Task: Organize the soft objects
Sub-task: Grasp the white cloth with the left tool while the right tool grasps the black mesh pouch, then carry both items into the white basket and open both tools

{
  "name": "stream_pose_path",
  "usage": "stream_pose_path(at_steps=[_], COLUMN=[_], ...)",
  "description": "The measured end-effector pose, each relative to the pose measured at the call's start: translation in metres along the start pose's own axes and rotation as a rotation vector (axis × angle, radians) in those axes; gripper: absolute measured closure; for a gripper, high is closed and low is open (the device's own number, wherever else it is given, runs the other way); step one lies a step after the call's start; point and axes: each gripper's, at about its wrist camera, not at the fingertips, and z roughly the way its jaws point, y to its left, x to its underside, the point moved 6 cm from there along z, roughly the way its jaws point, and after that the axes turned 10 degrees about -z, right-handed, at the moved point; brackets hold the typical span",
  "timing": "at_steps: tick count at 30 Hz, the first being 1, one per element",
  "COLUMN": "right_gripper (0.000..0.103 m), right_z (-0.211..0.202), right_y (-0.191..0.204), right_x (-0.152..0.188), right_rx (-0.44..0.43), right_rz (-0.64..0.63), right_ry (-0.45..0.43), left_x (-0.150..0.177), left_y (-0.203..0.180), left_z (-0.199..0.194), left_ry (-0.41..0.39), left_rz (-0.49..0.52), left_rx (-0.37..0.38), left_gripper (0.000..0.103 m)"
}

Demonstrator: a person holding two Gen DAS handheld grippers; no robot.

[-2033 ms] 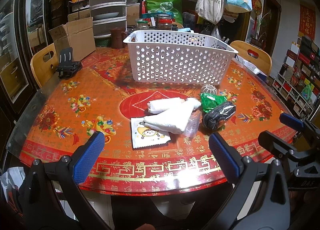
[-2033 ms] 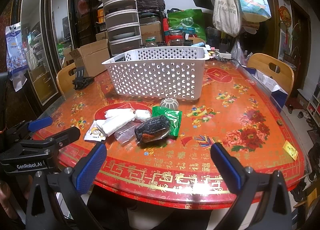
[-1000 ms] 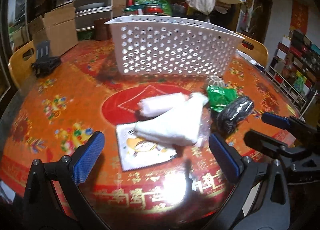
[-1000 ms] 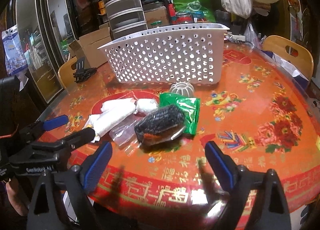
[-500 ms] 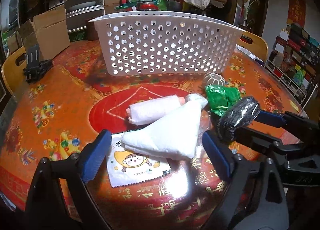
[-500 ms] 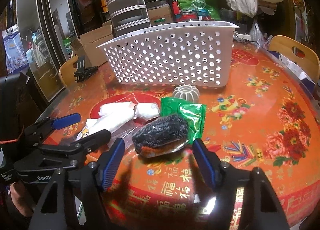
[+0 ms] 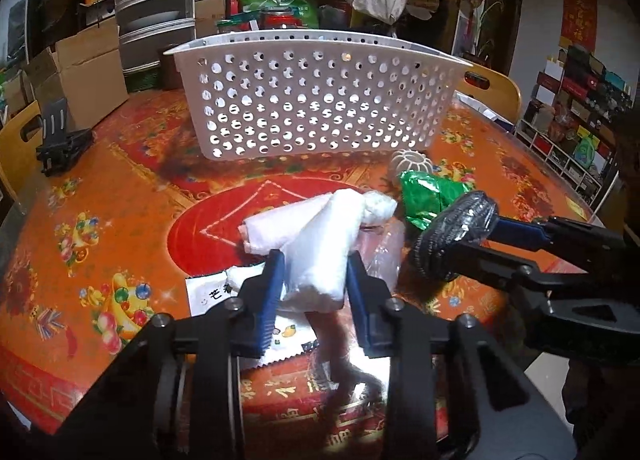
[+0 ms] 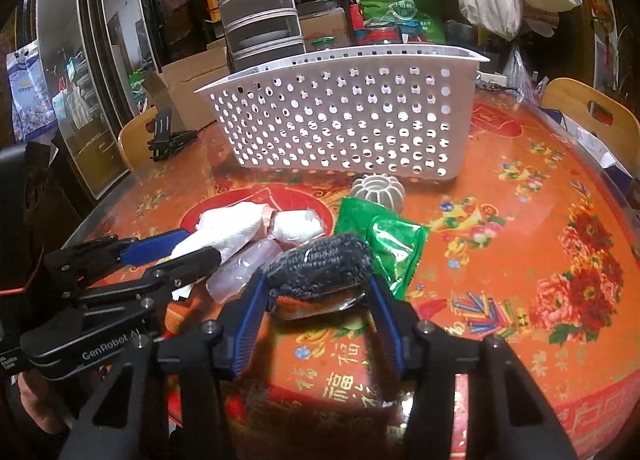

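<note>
My left gripper (image 7: 314, 286) is shut on a white folded cloth (image 7: 320, 252), its blue pads pressing both sides. My right gripper (image 8: 316, 302) is shut on a black knitted bundle in clear wrap (image 8: 320, 264), which also shows in the left wrist view (image 7: 456, 236). A second white roll (image 7: 280, 226) and a small white bundle (image 8: 298, 225) lie behind the cloth. A green foil packet (image 8: 380, 240) and a grey ribbed ball (image 8: 378, 188) lie in front of the white perforated basket (image 8: 344, 120).
A cartoon-printed sachet (image 7: 224, 292) and a clear plastic bag (image 8: 240, 268) lie on the red round table (image 8: 520, 220). A black phone stand (image 7: 60, 140) sits far left. Cardboard boxes, stacked containers and wooden chairs ring the table.
Both grippers moved forward and closed: the left onto the white cloth, the right onto the black bundle. Before, both were open and short of the objects.
</note>
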Motion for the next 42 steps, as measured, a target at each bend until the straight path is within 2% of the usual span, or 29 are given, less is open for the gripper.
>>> stream_pose_path(at_steps=[4, 14, 25, 30, 36, 42], right_gripper=[0.052, 0.052, 0.053, 0.053, 0.053, 0.053], right_z=[-0.006, -0.017, -0.031, -0.047, -0.067, -0.059], right_y=[0.0, -0.002, -0.009, -0.015, -0.024, -0.042], right_x=[-0.002, -0.013, -0.042, -0.069, -0.119, -0.175], right_rx=[0.0, 0.003, 0.02, 0.03, 0.06, 0.09], right_rz=[0.001, -0.016, -0.039, -0.06, -0.095, -0.114], right_ry=[-0.02, -0.044, -0.093, -0.137, -0.201, -0.2], left_x=[-0.004, -0.018, -0.057, -0.088, -0.144, -0.208], left_y=[0.004, 0.01, 0.018, 0.021, 0.013, 0.0], left_z=[-0.01, -0.034, -0.059, -0.081, -0.102, -0.088], left_ry=[-0.033, -0.087, -0.147, -0.197, -0.243, -0.226], left_rz=[-0.011, -0.013, -0.033, -0.035, -0.012, -0.009], left_rx=[0.003, -0.005, -0.016, -0.018, -0.009, -0.007], left_gripper=[0.079, 0.08, 0.08, 0.08, 0.08, 0.08])
